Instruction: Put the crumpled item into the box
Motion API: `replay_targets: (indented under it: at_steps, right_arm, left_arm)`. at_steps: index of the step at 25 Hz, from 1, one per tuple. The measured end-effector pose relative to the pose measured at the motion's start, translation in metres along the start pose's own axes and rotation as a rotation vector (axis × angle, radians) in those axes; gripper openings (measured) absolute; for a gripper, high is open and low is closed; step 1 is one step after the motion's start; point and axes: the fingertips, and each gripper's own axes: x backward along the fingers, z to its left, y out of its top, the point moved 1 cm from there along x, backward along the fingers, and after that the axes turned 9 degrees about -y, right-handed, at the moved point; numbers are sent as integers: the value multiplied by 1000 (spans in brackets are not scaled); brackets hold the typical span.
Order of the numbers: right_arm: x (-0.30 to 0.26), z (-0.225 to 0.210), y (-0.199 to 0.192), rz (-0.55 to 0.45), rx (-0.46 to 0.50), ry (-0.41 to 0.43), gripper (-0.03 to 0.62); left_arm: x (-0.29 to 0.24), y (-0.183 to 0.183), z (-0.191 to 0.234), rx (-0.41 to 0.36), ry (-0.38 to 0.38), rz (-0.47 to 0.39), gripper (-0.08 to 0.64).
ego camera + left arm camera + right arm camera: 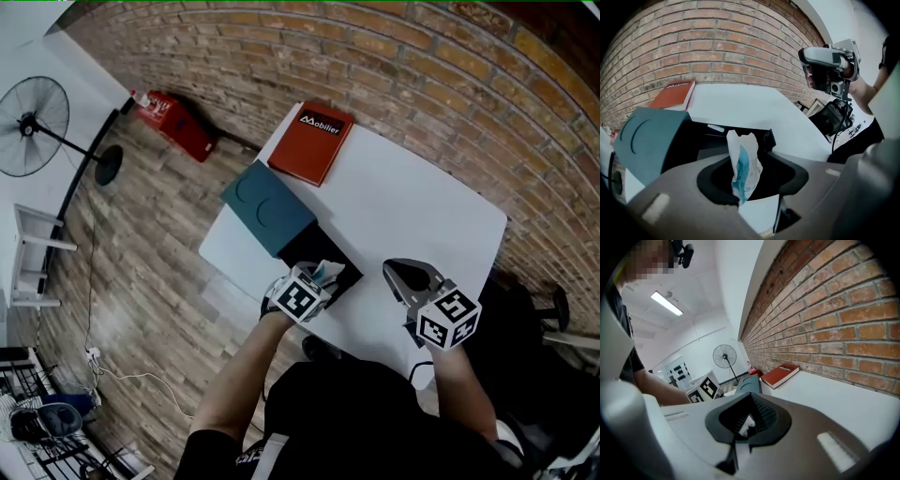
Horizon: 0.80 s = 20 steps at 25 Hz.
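Note:
The crumpled item is a white and blue wad of paper (pixel 744 164). It stands upright between the jaws of my left gripper (pixel 758 208), leaning against the left one with a clear gap on its right, so the gripper is open. The gripper (pixel 323 275) hovers at the near edge of the open black box (pixel 314 246), whose teal lid (pixel 267 208) is folded back to the left. The wad (pixel 327 271) shows just over the box's near rim. My right gripper (pixel 405 272) hangs above the white table (pixel 412 206) to the right of the box, shut and empty.
A red book (pixel 312 142) lies at the table's far corner by the brick wall. On the floor to the left are a red case (pixel 178 122) and a standing fan (pixel 37 127). A dark bag or chair (pixel 832 117) sits beyond the table's right side.

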Motion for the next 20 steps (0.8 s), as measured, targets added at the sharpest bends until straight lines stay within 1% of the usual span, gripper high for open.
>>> replay_targets:
  at_steps: [2,4,7,11,13,16,20]
  right_arm:
    - [3,1,-1,-1,0,-3,2]
    - [5,2,-3,-1,0,-4,2]
    - [6,3,-4,-6,5,-4,2]
    - [9,8,-1,-25,23,-1,2]
    - [13,10,2,-37,35,-5,2]
    - [24,14,4,-46,51,-12,2]
    - [37,21,7,-57,70,-26,2]
  left_arm:
    - [3,2,3,-2,15,-12,211]
    - [6,4,6,-13,28,-24,252]
    - [13,11,12,-48,63,-27,287]
    - [25,14,18,-78,124,-27,291]
    - [34,22,21,-97,162,-46,293]
    - [44,34,21,-106,196,-90,293]
    - [68,47,12,-102,220,-181,291]
